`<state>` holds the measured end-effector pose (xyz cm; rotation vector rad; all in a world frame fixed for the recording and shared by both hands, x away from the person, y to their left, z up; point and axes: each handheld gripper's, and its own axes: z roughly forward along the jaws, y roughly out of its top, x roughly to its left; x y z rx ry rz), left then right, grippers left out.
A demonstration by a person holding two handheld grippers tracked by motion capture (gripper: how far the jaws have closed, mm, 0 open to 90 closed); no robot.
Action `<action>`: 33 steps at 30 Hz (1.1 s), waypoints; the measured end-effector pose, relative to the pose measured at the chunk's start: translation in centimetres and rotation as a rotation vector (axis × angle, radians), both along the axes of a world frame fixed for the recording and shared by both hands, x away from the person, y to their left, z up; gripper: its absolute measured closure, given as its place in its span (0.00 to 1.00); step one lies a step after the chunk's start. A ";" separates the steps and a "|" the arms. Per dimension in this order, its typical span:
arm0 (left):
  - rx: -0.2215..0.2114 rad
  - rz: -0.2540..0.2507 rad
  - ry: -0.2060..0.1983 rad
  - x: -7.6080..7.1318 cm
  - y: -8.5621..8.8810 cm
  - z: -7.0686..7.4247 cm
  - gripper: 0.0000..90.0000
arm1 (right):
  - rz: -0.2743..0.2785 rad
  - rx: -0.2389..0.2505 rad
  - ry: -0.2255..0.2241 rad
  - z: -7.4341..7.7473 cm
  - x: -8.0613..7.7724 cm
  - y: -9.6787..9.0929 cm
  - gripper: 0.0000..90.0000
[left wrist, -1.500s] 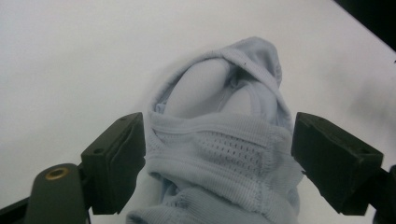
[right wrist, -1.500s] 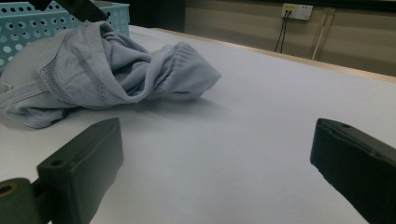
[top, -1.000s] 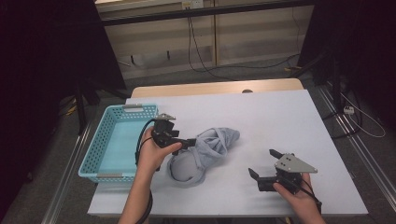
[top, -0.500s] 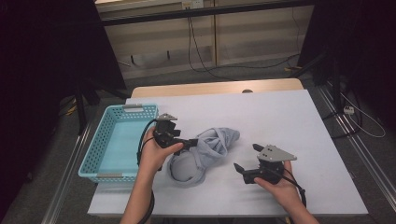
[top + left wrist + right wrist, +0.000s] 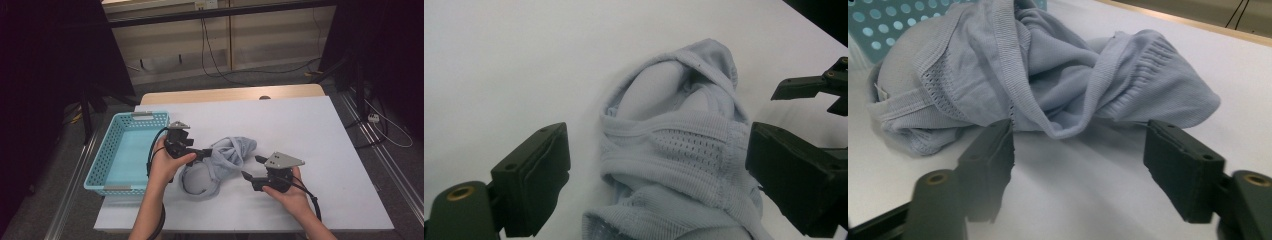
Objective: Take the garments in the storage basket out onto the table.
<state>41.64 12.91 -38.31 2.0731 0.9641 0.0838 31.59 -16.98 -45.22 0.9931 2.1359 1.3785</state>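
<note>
A: Left gripper (image 5: pixel 200 152): jaws spread wide, garment (image 5: pixel 220 162) bunched between them. Its own view shows a ribbed band and mesh panel in the gap, pads not pressing. Can't confirm contact.

B: Right gripper (image 5: pixel 252 167)?

A: Jaws apart and have just been closing, nothing between them. In its own view the garment (image 5: pixel 1038 75) lies just past the tips, a folded loop of hem hanging toward the gap, bare table (image 5: pixel 1088 200) under the jaws.

B: Layout from above?

A: Garment near table centre, slightly toward 7 o'clock. Left gripper at its 9 o'clock edge, right gripper at about 4 o'clock, just beside it, not touching.

B: What do the gripper cams add?

A: Texture: light blue knit, ribbed edges, perforated panel. The left gripper view also catches the right gripper's tips (image 5: pixel 819 85) at 2 o'clock beyond the cloth. The right gripper view shows a strip of basket (image 5: pixel 893 20) wall at 11 o'clock behind the cloth.

B: Basket?

A: Light blue, perforated, at the table's 9 o'clock edge (image 5: pixel 107 165), just beside the left hand (image 5: pixel 167 165). High view shows its floor, with nothing lying on it. Garment is outside it, on the table.
</note>
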 end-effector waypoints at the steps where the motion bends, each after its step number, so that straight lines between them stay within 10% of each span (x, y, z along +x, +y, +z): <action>1: 0.003 -0.001 0.002 0.0 0.0 0.0 0.12 | 0.004 -0.004 0.005 0.0 0.0 0.1 0.35; 6: 0.007 -0.001 -0.002 0.0 -0.1 -0.2 0.12 | 0.051 0.007 0.033 0.1 0.5 0.9 0.54; 16: 0.009 0.001 -0.002 0.0 0.1 -0.4 0.13 | 0.073 -0.020 0.028 0.1 1.3 2.7 0.56; 22: -0.007 0.009 -0.009 -0.2 0.2 -0.1 0.13 | 0.113 -0.025 0.074 0.0 1.6 3.6 0.81; 33: -0.019 0.012 -0.021 -0.3 0.6 0.3 0.14 | 0.076 0.032 0.104 0.8 1.9 1.5 0.98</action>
